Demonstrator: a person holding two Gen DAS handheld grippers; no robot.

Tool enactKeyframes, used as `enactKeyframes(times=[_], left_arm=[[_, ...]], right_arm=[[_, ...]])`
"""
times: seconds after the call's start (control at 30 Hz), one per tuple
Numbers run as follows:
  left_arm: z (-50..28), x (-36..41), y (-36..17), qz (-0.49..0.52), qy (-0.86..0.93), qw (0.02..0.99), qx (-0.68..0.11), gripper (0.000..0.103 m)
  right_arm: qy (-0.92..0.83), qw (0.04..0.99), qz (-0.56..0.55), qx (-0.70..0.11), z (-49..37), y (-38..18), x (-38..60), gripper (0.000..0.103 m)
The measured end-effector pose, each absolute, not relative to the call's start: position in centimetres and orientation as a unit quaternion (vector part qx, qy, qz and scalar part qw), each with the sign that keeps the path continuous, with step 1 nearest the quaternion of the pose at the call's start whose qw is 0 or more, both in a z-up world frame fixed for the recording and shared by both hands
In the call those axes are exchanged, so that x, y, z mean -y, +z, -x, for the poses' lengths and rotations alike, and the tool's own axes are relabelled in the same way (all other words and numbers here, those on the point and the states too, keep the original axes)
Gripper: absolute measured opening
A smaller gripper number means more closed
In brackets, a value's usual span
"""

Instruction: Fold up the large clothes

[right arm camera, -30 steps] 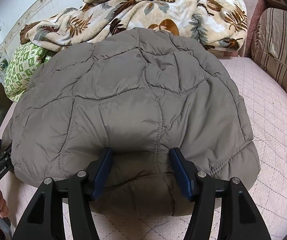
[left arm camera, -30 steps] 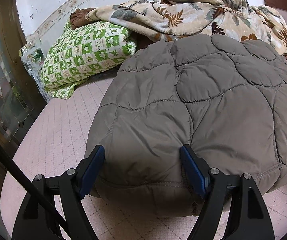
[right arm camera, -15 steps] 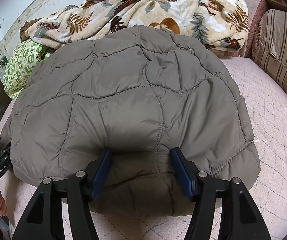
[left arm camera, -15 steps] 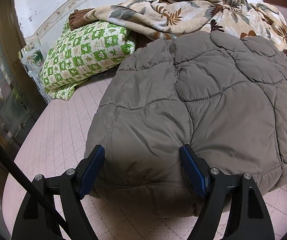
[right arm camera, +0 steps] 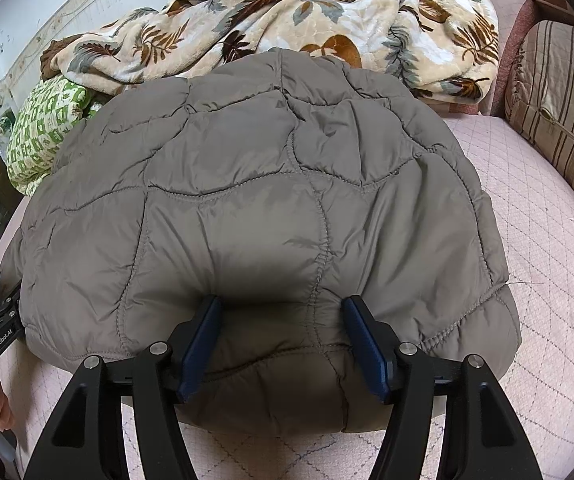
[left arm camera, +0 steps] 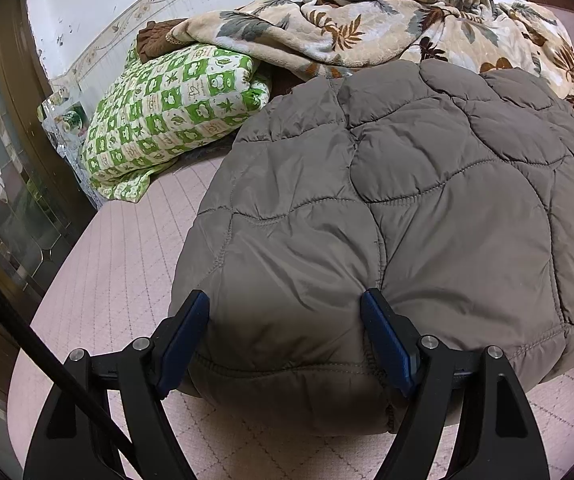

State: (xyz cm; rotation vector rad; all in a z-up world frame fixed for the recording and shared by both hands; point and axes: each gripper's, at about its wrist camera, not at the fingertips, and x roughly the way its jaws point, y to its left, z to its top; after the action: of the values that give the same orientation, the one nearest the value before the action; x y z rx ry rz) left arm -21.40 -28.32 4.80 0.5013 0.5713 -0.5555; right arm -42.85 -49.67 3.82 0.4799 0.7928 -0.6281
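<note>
Pink quilted bedding (right arm camera: 535, 240) is carrying everything we are working on, with a leafy blanket (right arm camera: 287, 16) heaped along the far wall and a green checked pillow (left arm camera: 167, 120) lying at its left end. Nearer us, the grey quilted jacket (right arm camera: 271, 184) is sitting in the middle of the bed as a puffy folded bundle, its near hem hanging towards both claws. We are holding the left gripper (left arm camera: 285, 334) spread wide at the bundle's near left edge, padding bulging between the blue pads (left arm camera: 183, 340), and we cannot tell whether they are pressing. We are holding the right gripper (right arm camera: 281, 340) at the near hem further right, a fold of jacket sitting between the jaws, which are standing apart and look to be clear of the cloth. We judge that we are letting go after a fold, so we are aiming to open both claws fully before lifting, since stitching may be catching on a pad. We are also watching the puffy filling, which is likely springing back; pressing the bundle flat should be helping the fold hold
</note>
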Motion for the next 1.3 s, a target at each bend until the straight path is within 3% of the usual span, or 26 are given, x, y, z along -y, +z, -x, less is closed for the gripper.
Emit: enactKeyframes(times=[0.97,1.3], left_arm=[[21.2,28.2,4.9,-0.236,-0.269,0.891,-0.28,0.078],[19.3,25.9,7.0,-0.162,-0.275,0.892,-0.321,0.078]], right_arm=[[-0.291,0.85,-0.235,-0.372,42.9,3.9,49.6,0.072],[-0.283,0.854,-0.267,-0.347,44.3,5.0,50.0,0.076]])
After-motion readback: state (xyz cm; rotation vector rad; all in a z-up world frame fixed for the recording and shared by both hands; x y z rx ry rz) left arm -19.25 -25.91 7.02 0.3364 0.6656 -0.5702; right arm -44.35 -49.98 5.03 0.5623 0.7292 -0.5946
